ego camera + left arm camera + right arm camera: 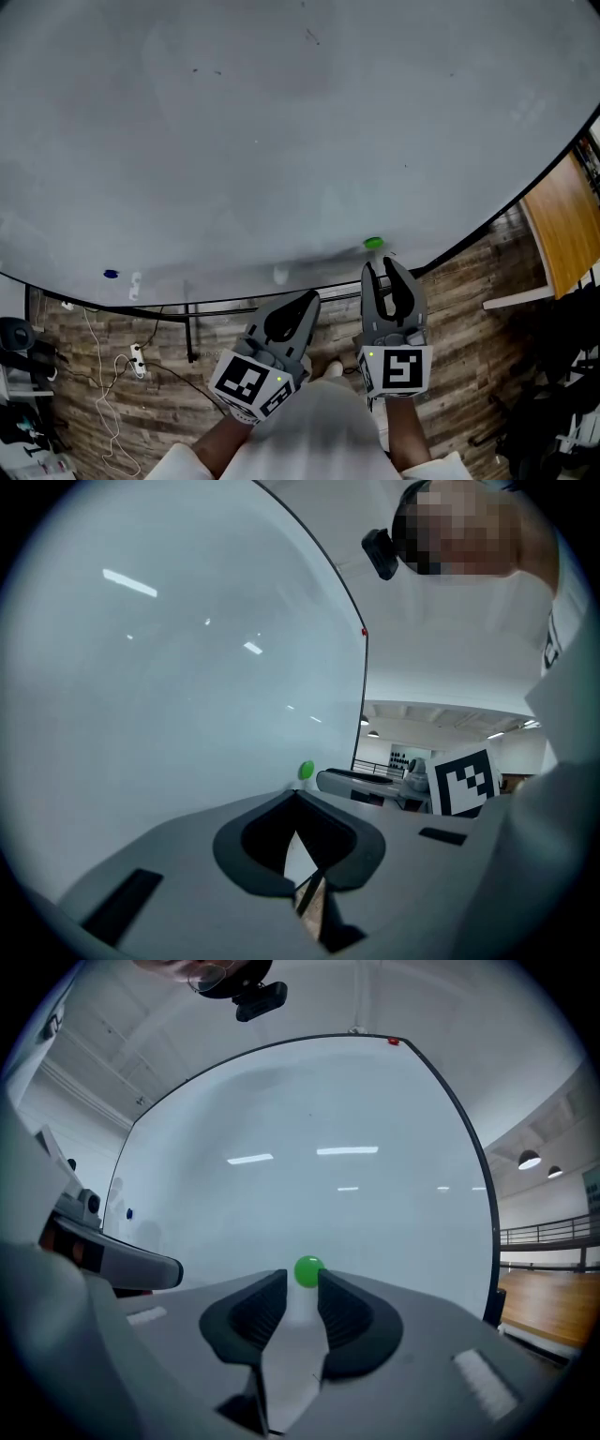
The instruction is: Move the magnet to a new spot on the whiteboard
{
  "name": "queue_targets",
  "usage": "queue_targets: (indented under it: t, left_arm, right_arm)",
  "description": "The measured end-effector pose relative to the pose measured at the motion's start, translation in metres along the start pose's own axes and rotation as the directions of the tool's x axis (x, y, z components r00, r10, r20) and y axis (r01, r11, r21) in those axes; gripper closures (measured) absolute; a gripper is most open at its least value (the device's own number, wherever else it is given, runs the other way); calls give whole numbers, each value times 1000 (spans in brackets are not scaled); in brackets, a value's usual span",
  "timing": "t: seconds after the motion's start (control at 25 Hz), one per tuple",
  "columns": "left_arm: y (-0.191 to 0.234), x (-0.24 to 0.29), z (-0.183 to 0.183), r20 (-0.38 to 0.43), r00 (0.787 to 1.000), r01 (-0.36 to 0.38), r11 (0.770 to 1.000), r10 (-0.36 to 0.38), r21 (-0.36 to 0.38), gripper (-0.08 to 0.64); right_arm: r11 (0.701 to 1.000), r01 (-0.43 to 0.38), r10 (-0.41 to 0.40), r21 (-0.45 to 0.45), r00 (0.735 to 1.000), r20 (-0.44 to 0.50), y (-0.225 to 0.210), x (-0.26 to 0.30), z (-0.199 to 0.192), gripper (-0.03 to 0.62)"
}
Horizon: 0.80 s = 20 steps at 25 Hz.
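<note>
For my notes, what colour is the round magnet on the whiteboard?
Green round magnet, clearest in right gripper view.

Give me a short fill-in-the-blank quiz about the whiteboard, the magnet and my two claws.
The small round magnet on the large white whiteboard is ____ in colour.
The right claw, aimed at it, has its jaws ____.
The left claw has its jaws ____.
Missing words: green, open, shut.

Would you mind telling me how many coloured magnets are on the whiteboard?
2: a green magnet just ahead of the right gripper, a blue magnet far left. Others may be hidden.
</note>
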<state>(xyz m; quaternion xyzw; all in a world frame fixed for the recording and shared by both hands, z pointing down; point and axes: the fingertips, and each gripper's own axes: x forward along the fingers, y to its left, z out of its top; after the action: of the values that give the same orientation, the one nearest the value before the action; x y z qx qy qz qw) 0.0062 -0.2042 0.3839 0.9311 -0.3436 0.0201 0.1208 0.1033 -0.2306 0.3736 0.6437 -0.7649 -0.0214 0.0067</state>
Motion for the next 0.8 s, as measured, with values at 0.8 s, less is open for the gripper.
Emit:
queue_targets:
  t: [0.8]
  left_arm:
    - [12,12,-6,-22,1000,13,1000,-14,-18,554]
  right_arm:
    - [997,74,-74,9,997,-19,-14,29,-5,465]
